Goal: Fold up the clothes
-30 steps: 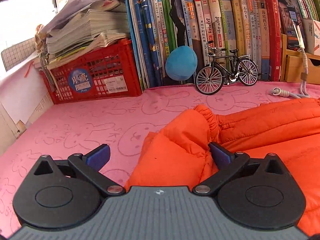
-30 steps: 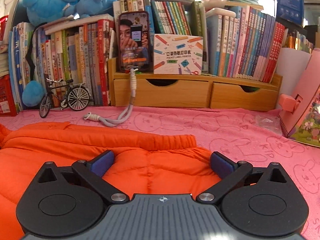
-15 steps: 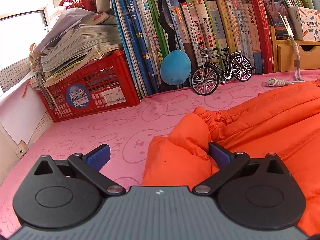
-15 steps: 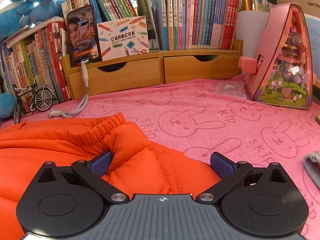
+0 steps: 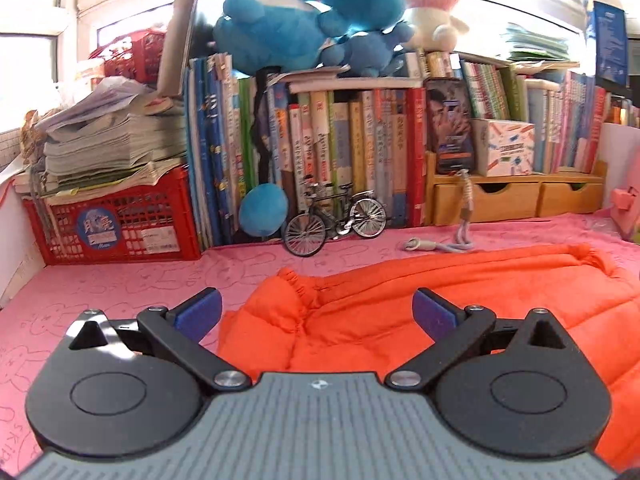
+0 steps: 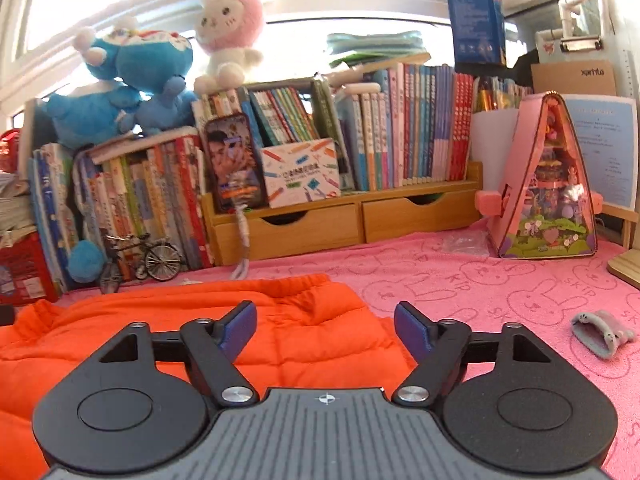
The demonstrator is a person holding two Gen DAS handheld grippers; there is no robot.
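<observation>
The orange padded garment [image 5: 460, 312] lies spread on the pink bunny-print cloth [image 5: 120, 280] that covers the table, its gathered, elasticated edge turned toward the bookshelf at the back. It looks puffy and quilted, so it is probably light, soft and springy: it should bend easily but tend to puff back open, and the smooth shell may slide under a loose hold. The best places to take it seem to be the outer corners, near the gathered hem, where the stuffing is thinner and the pads can bite through both layers. The left gripper [image 5: 316, 312] sits low over the garment's left end, pointing a little downward, its jaws wide and just beginning to close; orange fabric lies between them but the pads do not press on it. The right gripper [image 6: 325, 326] is over the garment's right end, also tilted slightly down, jaws about half open and closing, with fabric below and between them yet nothing gripped. Farther out stand a toy bicycle [image 5: 334, 222], a red crate [image 5: 112, 220] of papers, and a small grey cloth [image 6: 602, 332] to the right.
</observation>
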